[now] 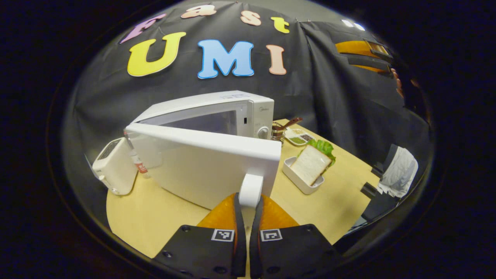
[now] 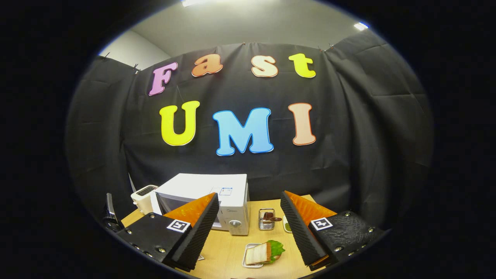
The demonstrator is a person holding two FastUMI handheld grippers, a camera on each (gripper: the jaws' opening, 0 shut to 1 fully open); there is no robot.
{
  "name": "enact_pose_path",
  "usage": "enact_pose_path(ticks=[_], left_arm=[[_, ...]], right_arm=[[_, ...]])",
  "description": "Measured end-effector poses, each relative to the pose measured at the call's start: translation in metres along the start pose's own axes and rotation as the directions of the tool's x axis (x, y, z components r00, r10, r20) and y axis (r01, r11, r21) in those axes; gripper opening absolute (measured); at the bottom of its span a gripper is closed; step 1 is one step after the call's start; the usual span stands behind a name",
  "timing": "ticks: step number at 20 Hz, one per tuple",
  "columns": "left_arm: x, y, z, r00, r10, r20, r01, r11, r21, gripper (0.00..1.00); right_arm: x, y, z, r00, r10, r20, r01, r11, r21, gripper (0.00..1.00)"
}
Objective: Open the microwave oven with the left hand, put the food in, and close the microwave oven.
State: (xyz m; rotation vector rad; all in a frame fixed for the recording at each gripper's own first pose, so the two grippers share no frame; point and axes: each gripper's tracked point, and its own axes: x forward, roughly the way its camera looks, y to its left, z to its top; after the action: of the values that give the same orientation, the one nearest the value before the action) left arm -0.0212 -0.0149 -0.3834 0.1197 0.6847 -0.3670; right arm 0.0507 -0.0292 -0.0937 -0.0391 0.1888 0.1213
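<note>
Door (image 1: 201, 166) of microwave (image 1: 217, 112) part-open, left gripper (image 1: 248, 201) pinched on its handle (image 1: 251, 190), may slip; right gripper (image 2: 248, 228) wide, empty; sandwich (image 1: 310, 164) in tray (image 1: 298, 180) right of microwave, could get knocked.

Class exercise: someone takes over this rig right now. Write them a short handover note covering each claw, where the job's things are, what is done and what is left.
Left claw: shut on the white door handle of the microwave oven; the door is swung well open.
Right claw: open, holding nothing, raised above the table.
Food: a sandwich with lettuce sits in its white tray on the table, to the right of the oven.
Also on the table: a white toaster at the oven's left, and a small wire basket.
Done: door opened.
Left: put the sandwich inside, then close the door.
</note>
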Motion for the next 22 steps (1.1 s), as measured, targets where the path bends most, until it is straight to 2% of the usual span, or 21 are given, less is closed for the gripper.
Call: enact_pose_path(ticks=[8,12,17,20,22], left_arm=[[-0.062,0.044,-0.042,0.998,-0.026,-0.056,0.030,0.998,0.060,0.11],[-0.086,0.070,-0.059,0.993,-0.069,-0.093,0.077,0.994,0.083,0.11],[-0.114,0.113,-0.081,0.985,-0.092,-0.146,0.109,0.987,0.117,0.11],[-0.129,0.138,-0.088,0.982,-0.095,-0.161,0.113,0.988,0.108,0.12],[-0.135,0.148,-0.092,0.982,-0.099,-0.162,0.117,0.987,0.110,0.09]], right_arm=[[-0.008,0.043,-0.018,0.999,0.027,-0.039,-0.025,0.999,0.038,0.97],[-0.010,0.065,-0.039,0.994,0.064,-0.092,-0.061,0.997,0.037,0.97],[-0.018,0.066,-0.066,0.985,0.059,-0.165,-0.063,0.998,-0.020,0.97],[-0.019,0.059,-0.083,0.977,0.038,-0.209,-0.042,0.999,-0.015,0.97],[-0.015,0.050,-0.095,0.971,0.022,-0.239,-0.026,1.000,-0.014,0.97]])
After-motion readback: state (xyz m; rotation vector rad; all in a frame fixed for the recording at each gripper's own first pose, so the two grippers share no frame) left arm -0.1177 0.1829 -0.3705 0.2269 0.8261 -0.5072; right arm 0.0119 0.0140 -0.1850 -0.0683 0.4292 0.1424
